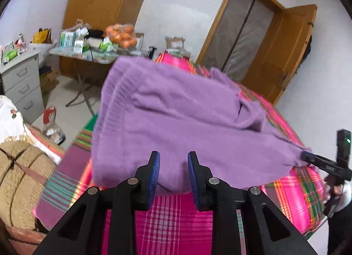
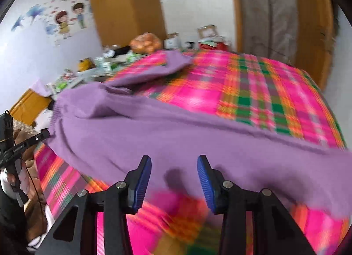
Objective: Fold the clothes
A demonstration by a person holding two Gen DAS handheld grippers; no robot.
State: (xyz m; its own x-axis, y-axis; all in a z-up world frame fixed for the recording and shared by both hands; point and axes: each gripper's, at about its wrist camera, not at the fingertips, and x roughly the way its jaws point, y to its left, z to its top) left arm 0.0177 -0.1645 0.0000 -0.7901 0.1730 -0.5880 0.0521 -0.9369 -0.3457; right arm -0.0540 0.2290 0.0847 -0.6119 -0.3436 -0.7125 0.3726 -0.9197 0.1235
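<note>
Sweater [image 1: 176, 111] lies rumpled on bed [image 1: 165, 222]; left gripper [image 1: 173, 167] and right gripper [image 2: 175, 171] jaws stand open at its near edge, fitting either pre-grasp or a just-released fold

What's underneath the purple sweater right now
The purple sweater lies on a pink plaid bedspread, which shows all around it. Anything directly beneath the sweater is covered, so that part can't be seen.
</note>
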